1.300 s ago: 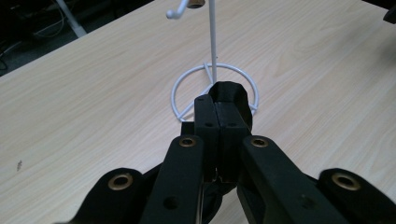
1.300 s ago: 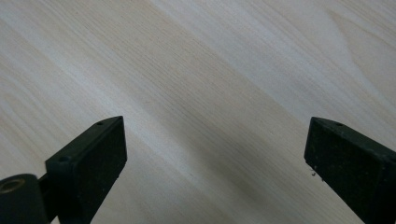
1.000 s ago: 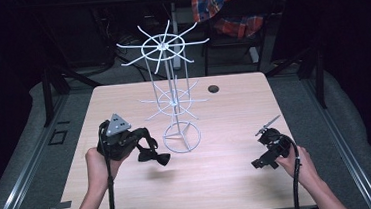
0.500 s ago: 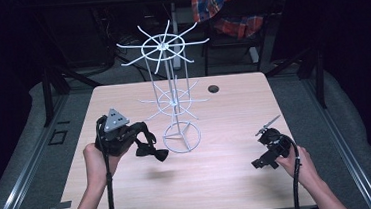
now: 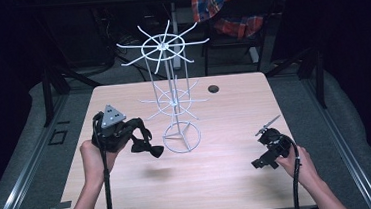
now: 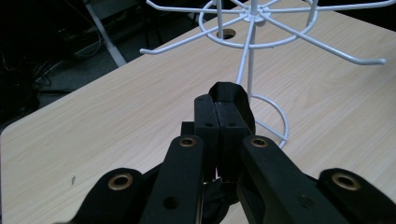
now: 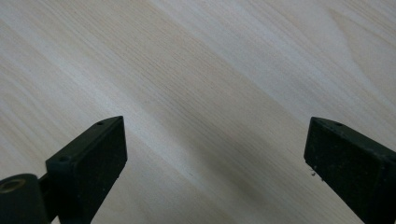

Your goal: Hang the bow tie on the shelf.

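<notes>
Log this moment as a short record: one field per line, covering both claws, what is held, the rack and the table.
left claw: shut on the black fabric bow tie, held above the table
bow tie strap: loops over the claw tips
right claw: jaws wide apart, nothing between them, facing bare wood
white wire hook rack: upright at mid table, two tiers of hooks, ring base
rack hooks: nothing hangs on them
light wooden table: small dark round hole near the far edge

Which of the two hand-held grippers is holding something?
The left gripper, beside the white wire rack, is clamped on a black bow tie. The right gripper has its jaws wide apart over bare table.
</notes>
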Motion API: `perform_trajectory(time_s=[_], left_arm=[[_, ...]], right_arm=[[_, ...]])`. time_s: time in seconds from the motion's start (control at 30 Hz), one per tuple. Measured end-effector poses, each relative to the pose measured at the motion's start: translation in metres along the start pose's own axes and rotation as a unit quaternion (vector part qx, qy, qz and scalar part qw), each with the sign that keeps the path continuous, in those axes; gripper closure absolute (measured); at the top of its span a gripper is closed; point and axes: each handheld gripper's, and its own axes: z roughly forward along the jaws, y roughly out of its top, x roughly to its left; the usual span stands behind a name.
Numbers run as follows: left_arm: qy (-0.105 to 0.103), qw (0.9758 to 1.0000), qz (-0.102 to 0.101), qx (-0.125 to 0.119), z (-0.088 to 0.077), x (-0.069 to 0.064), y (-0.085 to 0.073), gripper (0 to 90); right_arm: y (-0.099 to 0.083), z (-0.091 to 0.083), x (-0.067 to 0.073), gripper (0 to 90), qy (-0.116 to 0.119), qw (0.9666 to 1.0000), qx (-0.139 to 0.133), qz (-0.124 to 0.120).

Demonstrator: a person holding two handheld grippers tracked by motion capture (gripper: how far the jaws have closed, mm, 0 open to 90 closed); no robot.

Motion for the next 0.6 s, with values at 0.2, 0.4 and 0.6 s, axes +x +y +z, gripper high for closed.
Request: perform_trajectory(time_s=[0.2,0.4,0.6], left_arm=[[-0.001,1.0,0.0,-0.004,0.0,0.003,0.004,89.4],[-0.006,0.9999,0.001,-0.009,0.002,0.004,0.008,89.3],[-0.009,0.9999,0.009,-0.007,0.005,0.005,0.011,89.3]], right_arm=[[0.0,0.0,0.0,5.5,-0.001,1.0,0.001,-0.001],[0.0,0.001,0.0,5.5,-0.002,1.0,0.001,-0.001],[0.0,-0.001,0.0,5.5,-0.003,1.0,0.004,-0.003]])
